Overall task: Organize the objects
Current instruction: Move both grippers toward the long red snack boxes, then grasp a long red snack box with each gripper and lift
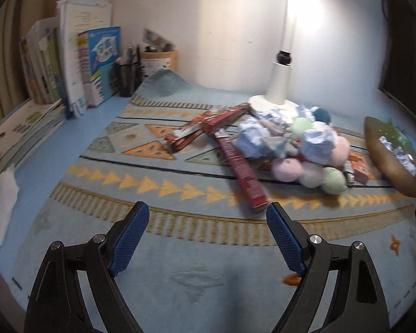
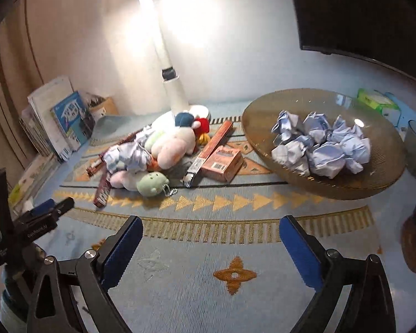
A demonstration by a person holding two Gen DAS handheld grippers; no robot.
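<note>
A pile of plush toys [image 1: 313,163] [image 2: 169,144], crumpled blue paper balls [image 1: 253,136] [image 2: 127,152] and long red boxes [image 1: 242,169] [image 2: 215,144] lies on the patterned mat by the lamp base. A brown glass bowl [image 2: 263,111] [image 1: 380,149] holds several crumpled paper balls [image 2: 321,147]. My left gripper [image 1: 208,216] is open and empty, near the mat's front, short of the pile; it also shows in the right wrist view [image 2: 45,208]. My right gripper [image 2: 210,230] is open and empty, in front of the bowl and pile.
A white desk lamp [image 1: 281,63] [image 2: 163,55] stands behind the pile. Books [image 1: 69,61] [image 2: 66,119] and a pen holder [image 1: 127,75] stand at the back left. A small orange box [image 2: 222,163] lies by the bowl. A green tissue pack [image 2: 377,102] sits far right.
</note>
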